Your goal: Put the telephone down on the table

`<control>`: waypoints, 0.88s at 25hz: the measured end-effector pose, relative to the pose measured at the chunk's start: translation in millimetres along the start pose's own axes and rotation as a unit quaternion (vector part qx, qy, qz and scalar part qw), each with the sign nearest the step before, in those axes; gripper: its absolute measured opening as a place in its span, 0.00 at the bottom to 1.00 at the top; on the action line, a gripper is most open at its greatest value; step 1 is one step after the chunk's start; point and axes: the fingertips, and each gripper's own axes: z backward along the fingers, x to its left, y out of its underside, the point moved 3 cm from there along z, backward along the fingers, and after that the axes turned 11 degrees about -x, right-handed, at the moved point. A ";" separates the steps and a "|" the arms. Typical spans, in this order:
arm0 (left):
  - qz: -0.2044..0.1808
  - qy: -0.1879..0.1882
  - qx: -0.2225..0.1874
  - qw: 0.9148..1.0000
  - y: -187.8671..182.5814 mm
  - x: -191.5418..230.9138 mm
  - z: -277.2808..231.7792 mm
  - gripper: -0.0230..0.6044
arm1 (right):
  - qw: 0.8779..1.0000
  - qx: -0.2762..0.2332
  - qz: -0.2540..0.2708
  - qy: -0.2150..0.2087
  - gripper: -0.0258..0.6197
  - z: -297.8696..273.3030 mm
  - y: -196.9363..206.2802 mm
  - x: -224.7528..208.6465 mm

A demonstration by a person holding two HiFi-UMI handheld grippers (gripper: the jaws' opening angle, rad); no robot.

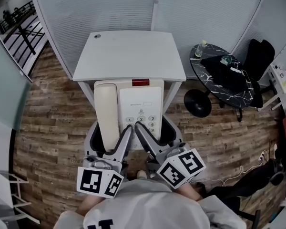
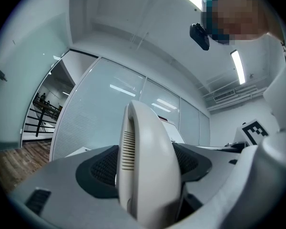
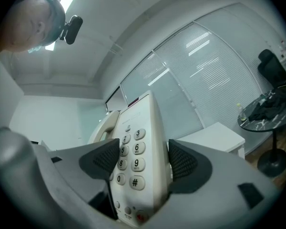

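A cream desk telephone [image 1: 129, 109] with a handset on its left and a keypad hangs in the air in front of me, short of the small white table [image 1: 129, 56]. My left gripper [image 1: 124, 136] is shut on the handset side [image 2: 145, 175] of the phone. My right gripper [image 1: 142, 133] is shut on the keypad edge of the telephone [image 3: 136, 168], its dark pads [image 3: 181, 161] pressing both faces. Both grip the phone's near end. In the right gripper view the white table [image 3: 214, 137] lies beyond the phone.
A round black marble side table [image 1: 219, 75] with a bottle and dark cloth stands to the right, beside a black chair [image 1: 257, 56]. White blinds [image 1: 114, 8] run behind the table. Wooden floor [image 1: 52, 123] surrounds it. A white rack [image 1: 5, 194] sits at lower left.
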 end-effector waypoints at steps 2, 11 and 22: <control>0.000 -0.003 0.001 1.000 4.7 -7.0 -4.5 0.60 | 1.000 0.000 0.001 -0.001 0.54 3.0 -2.9 -8.3; -0.007 -0.025 0.006 1.000 19.9 -28.9 -9.7 0.60 | 1.000 0.018 -0.014 -0.016 0.54 13.1 -7.2 -32.6; 0.001 -0.027 0.003 1.000 28.1 3.7 -36.4 0.60 | 1.000 0.020 -0.010 -0.012 0.54 -25.4 6.0 -42.9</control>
